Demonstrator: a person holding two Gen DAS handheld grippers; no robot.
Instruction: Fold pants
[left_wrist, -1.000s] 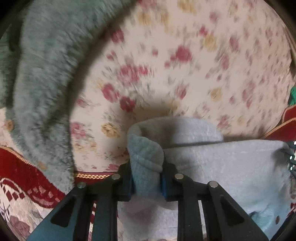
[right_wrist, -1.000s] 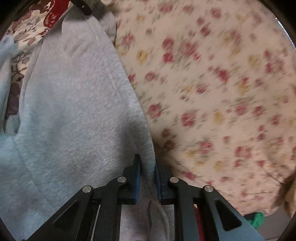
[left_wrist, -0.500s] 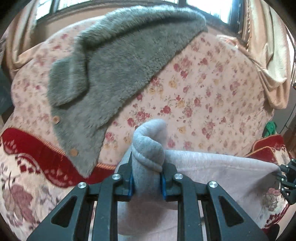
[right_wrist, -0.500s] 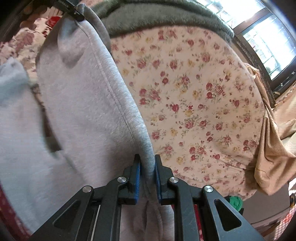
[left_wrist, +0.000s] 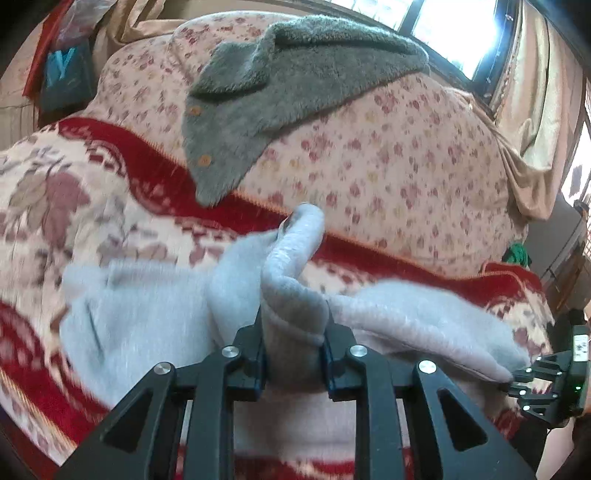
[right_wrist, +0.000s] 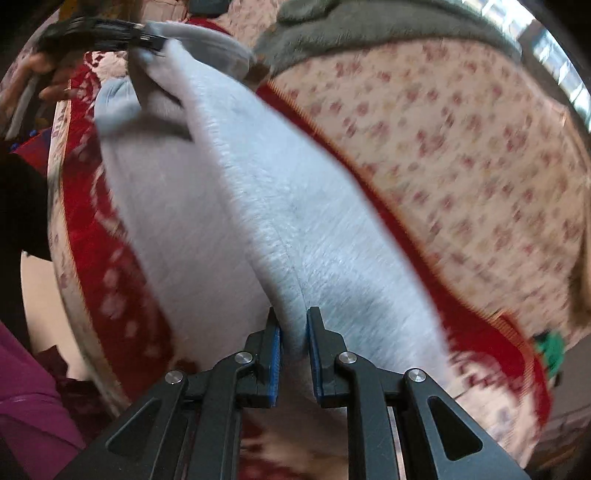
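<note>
The light grey pants hang stretched between my two grippers above the red-patterned sofa seat. My left gripper is shut on a bunched corner of the pants that sticks up between its fingers. My right gripper is shut on a folded edge of the pants, which run away from it to the left gripper at the upper left. The right gripper also shows in the left wrist view at the far right, at the other end of the cloth.
A grey fleece garment with buttons lies over the floral sofa back. A window and beige curtains are behind. A green item sits at the sofa's right end. A purple sleeve is at lower left.
Both grippers have pulled back and lifted away from the sofa back with the pants. The red seat has come into view under the cloth.
</note>
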